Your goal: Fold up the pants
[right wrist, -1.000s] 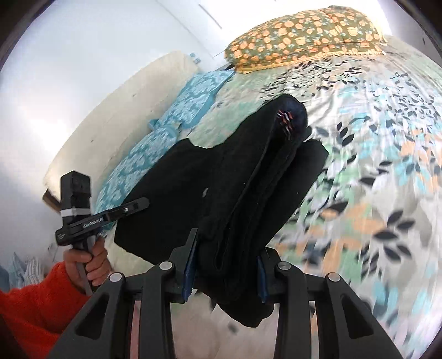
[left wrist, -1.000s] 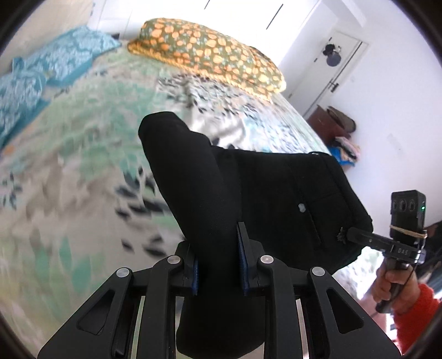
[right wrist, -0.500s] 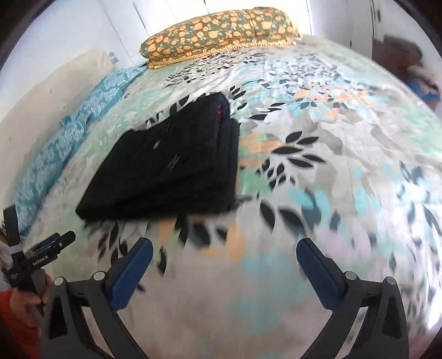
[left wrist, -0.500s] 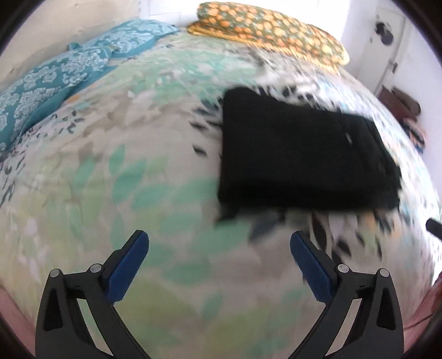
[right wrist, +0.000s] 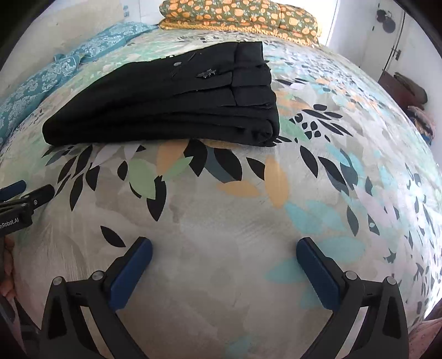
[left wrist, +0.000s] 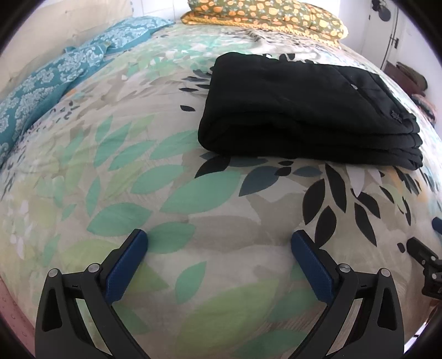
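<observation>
The black pants (left wrist: 306, 110) lie folded in a flat, layered rectangle on the leaf-print bedspread (left wrist: 138, 176). They also show in the right wrist view (right wrist: 171, 102), with the waistband end to the right. My left gripper (left wrist: 219, 240) is open and empty, low over the bedspread, well short of the pants. My right gripper (right wrist: 224, 247) is open and empty too, the same distance back. The right gripper's tip shows at the left wrist view's right edge (left wrist: 425, 259); the left gripper's tip shows at the right wrist view's left edge (right wrist: 22, 198).
An orange-patterned pillow (left wrist: 265, 13) lies at the bed's far end. A teal patterned pillow (left wrist: 69, 63) lies along the left side. A door (right wrist: 392, 41) and a pile of things on the floor (right wrist: 408, 91) are at the right.
Both grippers were shut on the pants a second ago, holding them up. They have let go, opened wide and pulled back; the pants now rest folded on the bed.
</observation>
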